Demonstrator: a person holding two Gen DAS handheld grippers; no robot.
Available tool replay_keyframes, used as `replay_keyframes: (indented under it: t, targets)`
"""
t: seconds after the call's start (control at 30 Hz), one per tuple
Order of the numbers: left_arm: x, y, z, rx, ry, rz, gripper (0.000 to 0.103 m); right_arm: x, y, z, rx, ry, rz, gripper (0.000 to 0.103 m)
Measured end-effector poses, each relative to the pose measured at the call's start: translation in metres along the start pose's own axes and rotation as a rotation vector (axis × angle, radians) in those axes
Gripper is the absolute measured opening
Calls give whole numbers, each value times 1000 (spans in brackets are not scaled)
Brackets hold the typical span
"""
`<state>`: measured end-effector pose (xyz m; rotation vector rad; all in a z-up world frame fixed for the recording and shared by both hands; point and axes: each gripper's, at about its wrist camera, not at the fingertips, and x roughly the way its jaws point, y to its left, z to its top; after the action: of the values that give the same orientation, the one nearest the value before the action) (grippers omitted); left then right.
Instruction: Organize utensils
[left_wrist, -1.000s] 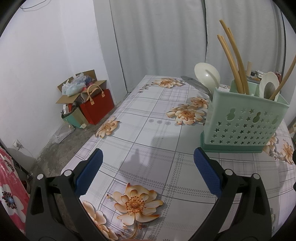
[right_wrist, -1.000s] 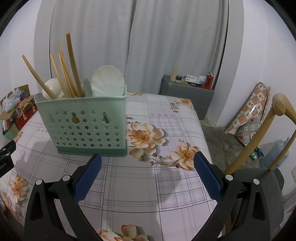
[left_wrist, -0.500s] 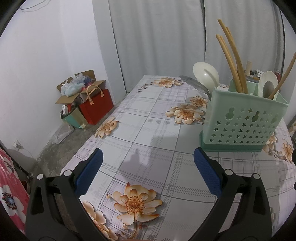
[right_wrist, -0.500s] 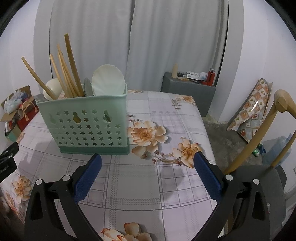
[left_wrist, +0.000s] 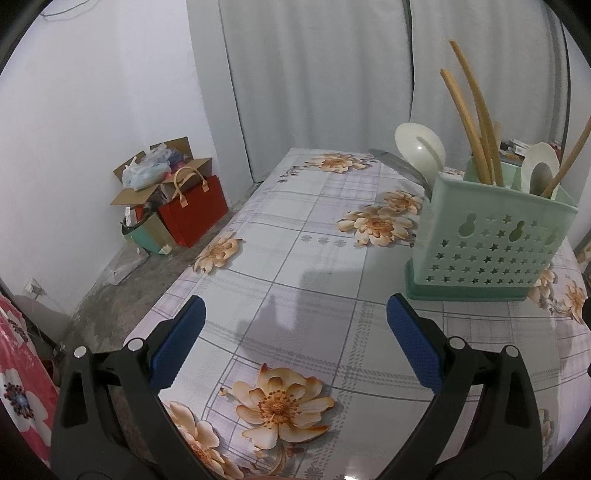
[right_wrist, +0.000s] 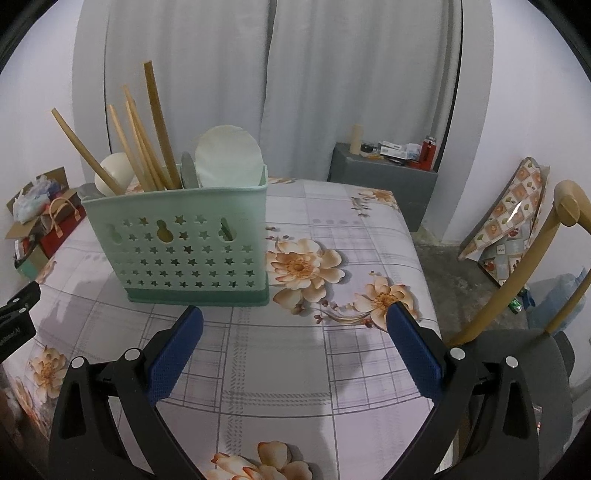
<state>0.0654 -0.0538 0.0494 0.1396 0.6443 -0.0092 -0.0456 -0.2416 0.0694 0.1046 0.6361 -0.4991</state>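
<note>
A mint-green perforated utensil holder stands upright on the floral tablecloth. It holds several wooden chopsticks, white spoons and a grey metal utensil. My left gripper is open and empty, hovering over the table left of and nearer than the holder. My right gripper is open and empty, just in front of the holder and to its right.
Cardboard boxes and a red bag sit on the floor left of the table. A grey cabinet with small items stands behind. A wooden chair is at the right. The left gripper's edge shows at the far left.
Both grippers drifted back slightly from the holder and stayed open. The holder and utensils have not moved.
</note>
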Motion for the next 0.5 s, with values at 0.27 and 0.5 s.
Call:
replay_keyframes:
  t: [0.27,0.5]
  targets:
    - [3,7,0,-9,3,1,95,0,0,0,-2,-1,-2,97]
    - [2,7,0,0,-5,-8,95,2,-2,0,0,-1,-6,97]
